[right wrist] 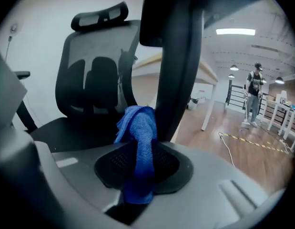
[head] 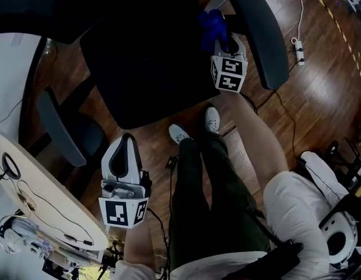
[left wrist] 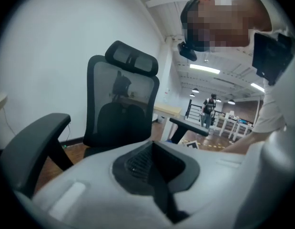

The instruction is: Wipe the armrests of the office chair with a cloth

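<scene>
R tongs (right wrist: 140,170) are clamping shut on the cloth (right wrist: 137,128), w/ a blue wad sticking out past the tips & sitting just beside the inner edge of the armrest (head: 259,34), on the seat (head: 145,80) side; whether it's actually pressing on the armrest isn't clear. L tongs (left wrist: 154,173) are hanging closed & empty, low by the other armrest (head: 60,127), well apart from the work. I'm reading this as a stroke just starting on this armrest, w/ the other one waiting. To do it well: be rolling the wad up onto the top pad, keeping fabric, not bare tips, facing the armrest; be pressing lightly & running long strokes end to end, then edges. Seat could be swivelling under a push, so L tongs bracing it would be helping. Grip is looking narrow, so hard dragging is risking pulling the cloth free.
</scene>
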Demonstrator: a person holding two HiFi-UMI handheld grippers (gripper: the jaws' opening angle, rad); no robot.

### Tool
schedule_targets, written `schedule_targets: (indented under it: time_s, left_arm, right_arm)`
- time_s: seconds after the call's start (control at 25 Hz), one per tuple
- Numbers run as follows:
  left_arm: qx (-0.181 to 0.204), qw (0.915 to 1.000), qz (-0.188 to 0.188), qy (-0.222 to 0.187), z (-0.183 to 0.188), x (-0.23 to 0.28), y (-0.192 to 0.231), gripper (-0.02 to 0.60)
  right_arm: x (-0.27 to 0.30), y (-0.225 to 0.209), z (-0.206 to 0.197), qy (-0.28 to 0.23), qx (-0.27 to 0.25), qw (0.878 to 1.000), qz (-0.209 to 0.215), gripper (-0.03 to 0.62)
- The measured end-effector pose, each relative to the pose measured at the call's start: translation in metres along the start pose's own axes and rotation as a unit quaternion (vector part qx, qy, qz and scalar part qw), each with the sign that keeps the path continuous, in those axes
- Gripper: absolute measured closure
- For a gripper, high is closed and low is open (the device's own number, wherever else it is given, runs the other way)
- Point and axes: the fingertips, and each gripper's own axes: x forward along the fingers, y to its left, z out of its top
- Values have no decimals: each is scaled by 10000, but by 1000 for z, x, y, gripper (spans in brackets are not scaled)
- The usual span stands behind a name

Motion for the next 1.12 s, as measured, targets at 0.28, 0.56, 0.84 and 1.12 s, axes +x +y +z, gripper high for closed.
schedule_targets:
  time_s: [0.28,0.56,0.84,1.12]
  left_arm:
    - [-119,9994,219,-241,11,-13,5,584]
    - [286,9950,263,-924,162,-95,-27,584]
    - [802,9812,496,-1685,278,-199,-68,584]
    - [699,9794,675,-1771,276,-251,-122,584]
  right_arm:
    - [-47,39,32,-130,-38,9952,970,514]
    - [-339,73,270,-1979,557,9330,2954,513]
    - [-482,30,416,-3029,302,9058,2948,511]
    - [-543,11,418,-2988,548,8932,3316,510]
